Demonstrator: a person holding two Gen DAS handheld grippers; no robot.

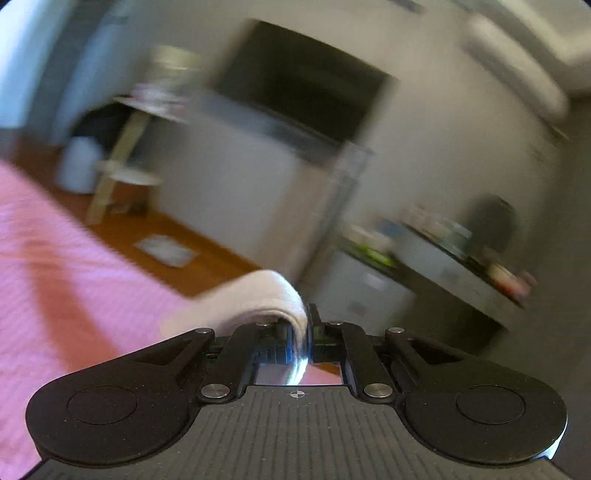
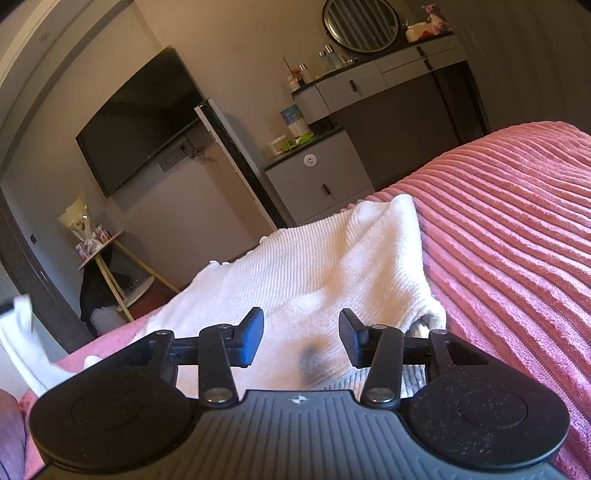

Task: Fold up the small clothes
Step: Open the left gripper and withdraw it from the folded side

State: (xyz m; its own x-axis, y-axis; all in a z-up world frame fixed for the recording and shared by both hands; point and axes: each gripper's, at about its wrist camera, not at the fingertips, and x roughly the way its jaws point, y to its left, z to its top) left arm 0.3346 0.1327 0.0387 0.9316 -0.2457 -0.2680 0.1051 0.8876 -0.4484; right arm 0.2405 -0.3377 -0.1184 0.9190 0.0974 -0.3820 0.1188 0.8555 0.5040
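Note:
A white ribbed knit garment lies on the pink ribbed bedspread. My right gripper is open just above its near part, fingers apart over a grey smudge on the cloth. In the blurred left wrist view my left gripper is shut on a fold of white cloth, lifted above the pink bedspread. A strip of white cloth also hangs at the far left of the right wrist view.
A wall TV, a white standing unit, a grey cabinet and a dresser with a round mirror stand beyond the bed. A small wooden side table with flowers stands at the left.

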